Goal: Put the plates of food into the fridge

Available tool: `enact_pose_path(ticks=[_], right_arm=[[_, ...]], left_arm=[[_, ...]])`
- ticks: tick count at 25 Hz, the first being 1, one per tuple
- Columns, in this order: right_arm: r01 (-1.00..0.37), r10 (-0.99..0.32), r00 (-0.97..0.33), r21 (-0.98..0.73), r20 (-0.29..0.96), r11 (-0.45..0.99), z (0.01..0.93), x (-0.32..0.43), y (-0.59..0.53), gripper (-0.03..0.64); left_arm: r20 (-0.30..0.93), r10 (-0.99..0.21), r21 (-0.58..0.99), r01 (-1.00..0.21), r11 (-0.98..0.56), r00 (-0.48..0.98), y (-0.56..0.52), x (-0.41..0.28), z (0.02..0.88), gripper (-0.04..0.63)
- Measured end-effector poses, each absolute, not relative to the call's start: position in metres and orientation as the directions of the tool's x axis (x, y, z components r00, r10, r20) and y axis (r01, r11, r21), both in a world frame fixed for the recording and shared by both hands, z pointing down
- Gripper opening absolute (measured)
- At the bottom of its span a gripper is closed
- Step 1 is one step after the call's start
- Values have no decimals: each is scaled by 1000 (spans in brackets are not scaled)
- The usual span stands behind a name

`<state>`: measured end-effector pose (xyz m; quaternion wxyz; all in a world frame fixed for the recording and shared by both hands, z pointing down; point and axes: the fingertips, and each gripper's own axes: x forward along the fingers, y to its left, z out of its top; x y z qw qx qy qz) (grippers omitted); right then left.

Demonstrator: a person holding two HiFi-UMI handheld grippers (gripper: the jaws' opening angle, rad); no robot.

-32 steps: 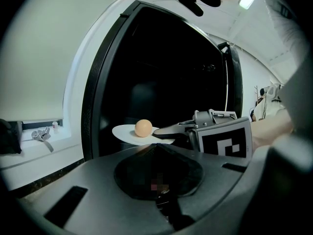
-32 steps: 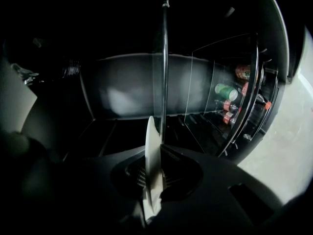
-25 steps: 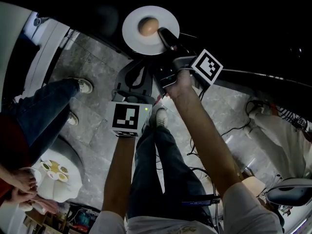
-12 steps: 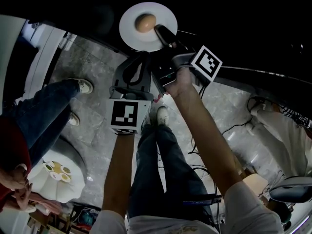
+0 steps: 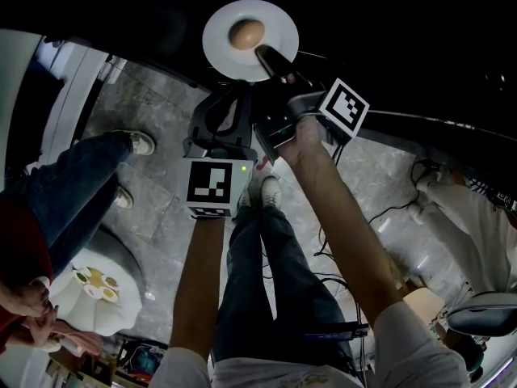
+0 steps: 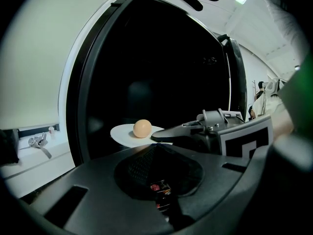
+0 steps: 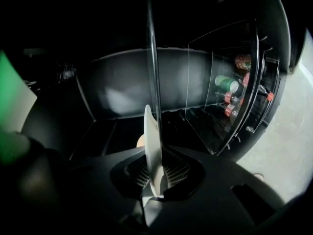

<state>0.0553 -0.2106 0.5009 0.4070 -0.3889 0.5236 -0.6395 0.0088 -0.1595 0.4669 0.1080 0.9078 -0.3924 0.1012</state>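
Plate (image 5: 222, 51), white and round, carries one smooth tan ball of food (image 5: 246, 33) and is held out level at the dark opening of the fridge (image 6: 161, 72). We cannot tell whether it rests on a shelf.

The right gripper (image 5: 269, 57) has hold of the plate by its near rim. In the right gripper view we see the plate edge-on, pinched between the two closed jaws, with the food peeking out just behind it.

The left gripper (image 5: 230, 103) sits just beside and below the right one, close to the plate but not touching it. In the left gripper view its jaws are together with nothing between them, and we look past them at the plate and the right gripper's tip on its rim.

To the right in the right gripper view, the open fridge door (image 7: 254, 82) holds cans and bottles (image 7: 227, 83).

In the head view, another person's legs (image 5: 77, 172) stand on the grey stone floor (image 5: 161, 103) at left, near a small white table (image 5: 93, 297).
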Motion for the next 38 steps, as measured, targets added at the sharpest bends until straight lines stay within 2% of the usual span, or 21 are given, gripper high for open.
enact_pose_path(ticks=[33, 38], right_arm=[[55, -904, -420, -993, 76, -109, 510, 54, -211, 31], [62, -908, -414, -993, 67, -102, 504, 54, -212, 31]], left_arm=[[269, -727, 119, -770, -626, 632, -209, 5, 473, 8], [265, -699, 61, -735, -675, 664, -199, 14, 461, 8]])
